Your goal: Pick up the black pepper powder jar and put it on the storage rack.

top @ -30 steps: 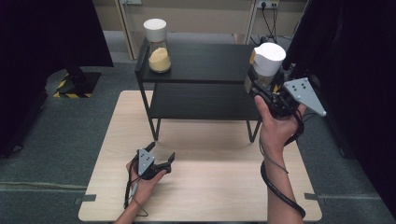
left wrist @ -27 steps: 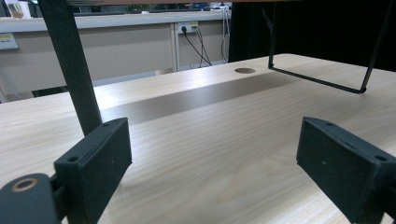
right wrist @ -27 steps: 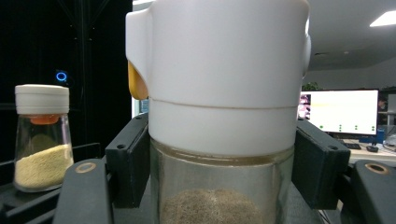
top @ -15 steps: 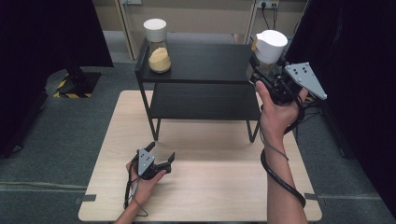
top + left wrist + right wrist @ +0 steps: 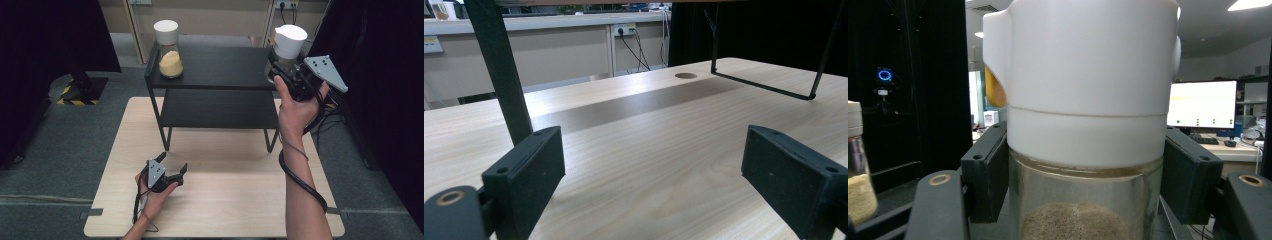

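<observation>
The glass jar point(image 5: 288, 49) in my right gripper point(image 5: 278, 70) is clear-walled, with a tall white lid bearing a side spout and brownish granules in its lower part. It stands upright, clamped at the glass just under the lid, raised above the black shelf's point(image 5: 215, 67) right end.

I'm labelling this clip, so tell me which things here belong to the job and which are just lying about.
In use:
right hand-held gripper, shut on the white-lidded jar
black shelf

Lying about:
second jar on the shelf
left hand-held gripper, open, on the table
</observation>
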Action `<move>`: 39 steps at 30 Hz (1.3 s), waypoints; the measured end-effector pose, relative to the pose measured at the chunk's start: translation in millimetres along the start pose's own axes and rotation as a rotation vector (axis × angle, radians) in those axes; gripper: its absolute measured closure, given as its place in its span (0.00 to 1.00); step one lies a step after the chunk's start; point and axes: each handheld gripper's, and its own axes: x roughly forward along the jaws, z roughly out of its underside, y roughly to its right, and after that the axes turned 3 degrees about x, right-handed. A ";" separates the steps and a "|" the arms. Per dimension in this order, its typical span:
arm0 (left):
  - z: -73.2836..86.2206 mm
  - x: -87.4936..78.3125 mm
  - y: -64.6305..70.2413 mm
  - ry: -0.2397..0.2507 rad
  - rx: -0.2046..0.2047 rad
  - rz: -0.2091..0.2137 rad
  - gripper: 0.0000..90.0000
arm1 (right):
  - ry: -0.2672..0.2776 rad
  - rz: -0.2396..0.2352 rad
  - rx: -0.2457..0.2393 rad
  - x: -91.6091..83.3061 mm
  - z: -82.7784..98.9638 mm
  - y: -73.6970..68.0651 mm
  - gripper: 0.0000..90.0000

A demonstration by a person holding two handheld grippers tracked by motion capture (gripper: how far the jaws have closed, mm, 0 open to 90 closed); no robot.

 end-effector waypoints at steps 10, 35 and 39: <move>0.6 0.2 -0.1 0.004 -0.003 0.001 0.11 | -0.035 0.026 -0.020 16.9 -7.3 -0.3 0.34; 0.7 0.2 -0.2 0.004 -0.001 0.003 0.11 | -0.101 0.074 -0.020 47.4 -10.7 3.8 0.34; 0.9 0.3 0.2 0.005 0.001 0.002 0.11 | -0.103 0.072 -0.017 49.6 -10.2 2.5 0.34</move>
